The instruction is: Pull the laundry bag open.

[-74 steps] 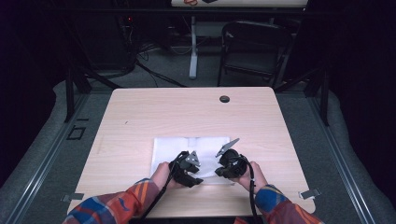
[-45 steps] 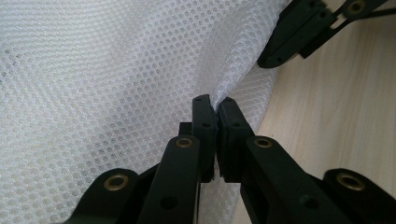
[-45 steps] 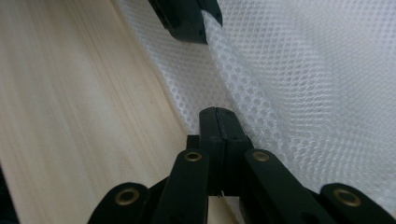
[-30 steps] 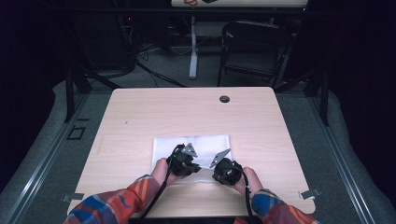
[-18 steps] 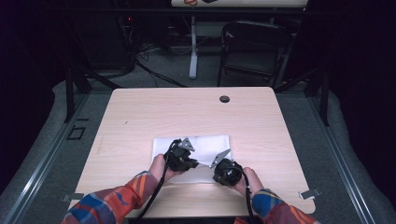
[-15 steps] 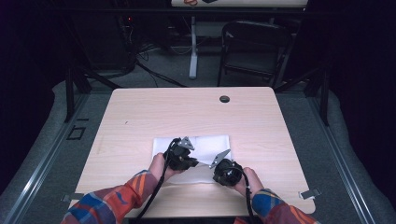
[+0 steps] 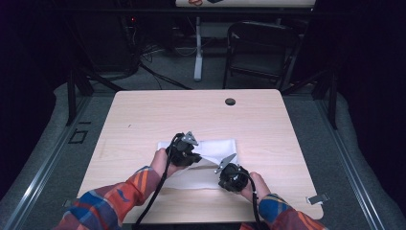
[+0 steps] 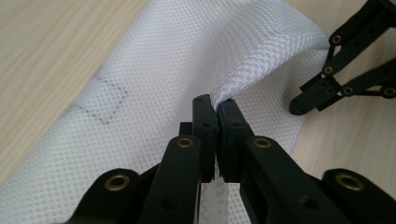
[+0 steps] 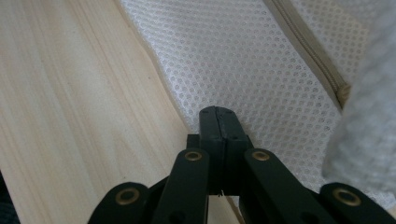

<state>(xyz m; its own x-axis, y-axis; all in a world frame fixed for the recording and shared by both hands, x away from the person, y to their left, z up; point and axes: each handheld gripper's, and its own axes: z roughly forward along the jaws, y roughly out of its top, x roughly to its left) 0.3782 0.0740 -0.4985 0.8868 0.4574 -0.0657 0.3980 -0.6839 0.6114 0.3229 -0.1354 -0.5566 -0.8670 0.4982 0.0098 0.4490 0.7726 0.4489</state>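
A white mesh bag (image 7: 215, 146) lies flat on the wooden table (image 7: 158, 115), near the front edge. My left gripper (image 7: 197, 159) is shut on a fold of the mesh bag (image 8: 163, 70) and holds it pulled up off the table; in the left gripper view the cloth rises from between the closed tips (image 8: 217, 105). My right gripper (image 7: 219, 168) is shut, its tips (image 9: 218, 114) resting on the mesh bag (image 9: 243, 60) just inside the bag's edge. Whether any mesh is caught between them I cannot tell. A beige zipper (image 9: 308, 51) runs across the bag. The right gripper's jaws (image 8: 299, 105) sit at the bag's edge.
A small black round grommet (image 7: 230, 101) sits near the table's far edge. Beyond the table stand a dark folding chair (image 7: 261, 48) and a white table leg (image 7: 197, 48) among floor cables. Bare wood surrounds the bag on all sides.
My left gripper has lifted and drifted slightly away from me, raising the pinched fold of mesh. The right gripper has stayed where it was.
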